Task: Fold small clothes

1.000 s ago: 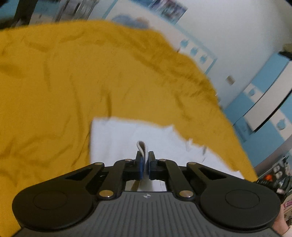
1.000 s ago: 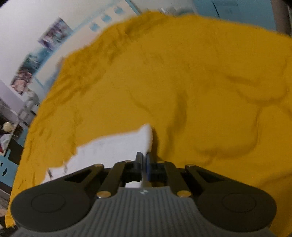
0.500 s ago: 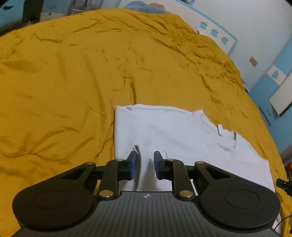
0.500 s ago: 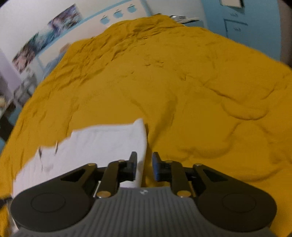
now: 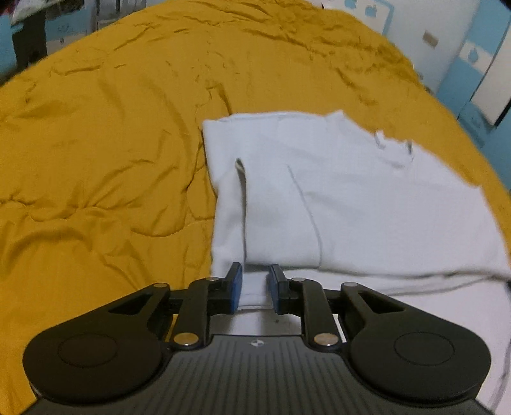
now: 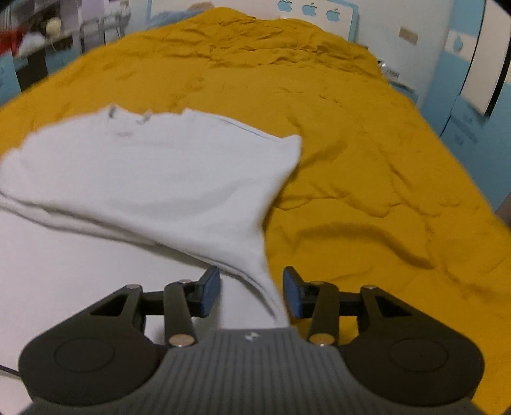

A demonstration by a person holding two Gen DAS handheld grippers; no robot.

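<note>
A small white garment lies folded over on the yellow bedspread, its upper layer's edge running across just in front of my left gripper. That gripper is open by a narrow gap; white cloth shows below the gap and the blue pads do not press on it. In the right wrist view the same white garment spreads to the left. One corner of it trails down between the jaws of my right gripper, which are opening, their pads clear of the cloth.
The yellow bedspread is wrinkled and fills most of both views. Blue and white cabinets stand along the right side. A wall with apple stickers is at the bed's far end, and cluttered shelves are at the far left.
Both grippers were shut on the white garment a second ago and have let go. The garment now lies on the bedspread, and both views have rolled level and shifted.
</note>
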